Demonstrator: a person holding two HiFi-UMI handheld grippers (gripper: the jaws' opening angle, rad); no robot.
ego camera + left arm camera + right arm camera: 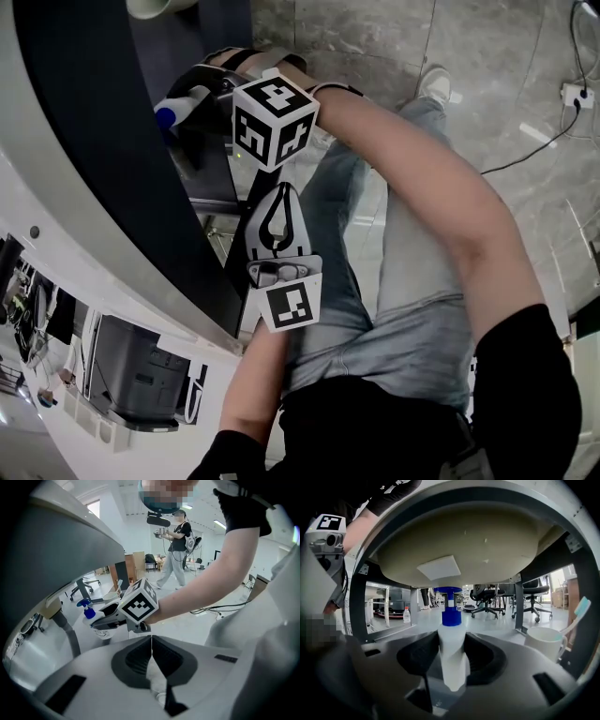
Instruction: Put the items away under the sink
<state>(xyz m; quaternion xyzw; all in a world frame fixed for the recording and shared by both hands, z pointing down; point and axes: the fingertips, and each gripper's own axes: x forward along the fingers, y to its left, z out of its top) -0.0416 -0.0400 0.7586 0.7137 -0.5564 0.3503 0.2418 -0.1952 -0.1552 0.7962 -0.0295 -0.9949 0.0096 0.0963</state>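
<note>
Right jaws: the right gripper (pixel 451 644) is clamped on the pump bottle (pixel 452 660), dark pads pressing both sides of its body.
Left jaws: the left gripper (pixel 151 652) is closed pad to pad, with nothing between.
Bottle: smooth white plastic with a blue collar and pump head, held upright directly beneath the sink basin (pixel 464 541).
Basin: rounded beige underside with a pale square patch, carried in a dark metal frame (pixel 357 597).
Beside the bottle: a white mug (pixel 543 641) stands under the basin's right edge, a toothbrush (pixel 577 615) leaning in it.
Room: beyond the basin, a pale glossy floor (pixel 417 626), office chairs (pixel 487 596), and a small water bottle (pixel 407 615) standing upright.
</note>
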